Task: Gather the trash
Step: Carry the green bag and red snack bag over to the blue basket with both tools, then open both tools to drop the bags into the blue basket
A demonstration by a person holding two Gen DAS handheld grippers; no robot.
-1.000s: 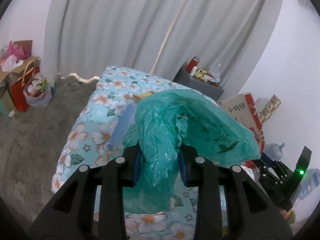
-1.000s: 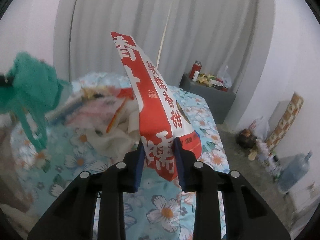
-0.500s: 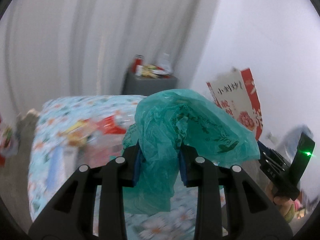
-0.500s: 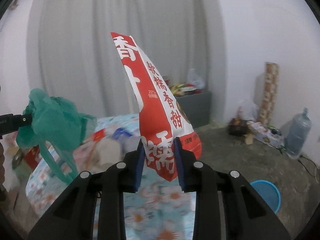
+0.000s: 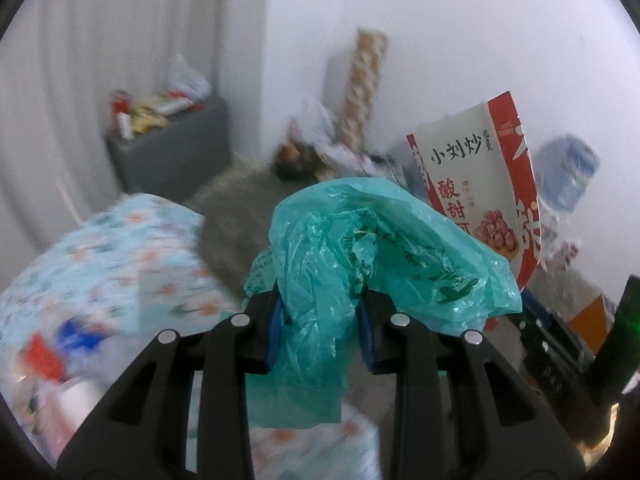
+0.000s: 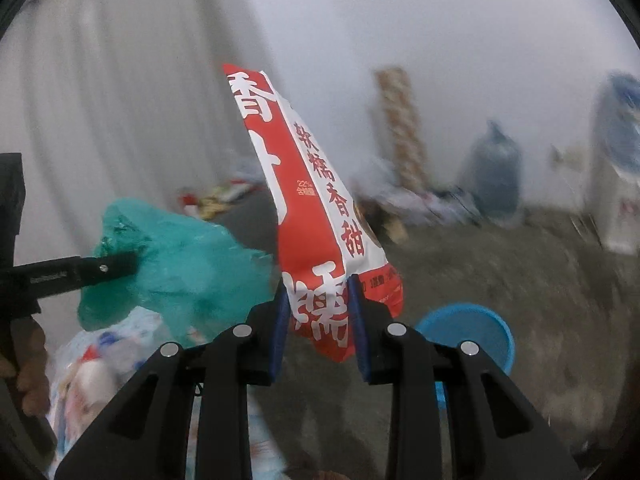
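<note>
trash [image 5: 384, 248] hangs over grey floor [image 6: 500, 264], beside floral bed [image 5: 108, 248].

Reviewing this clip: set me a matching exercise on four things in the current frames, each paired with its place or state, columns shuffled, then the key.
Things
1. green plastic bag
2. red and white snack packet
3. blue basin
4. grey cabinet

Places or states
A. on the bare floor, beyond the right gripper
B. clamped in the left gripper
C. by the curtain, clutter on top
D. clamped in the right gripper, standing up from it

Pairs: 1-B, 2-D, 3-A, 4-C
</note>
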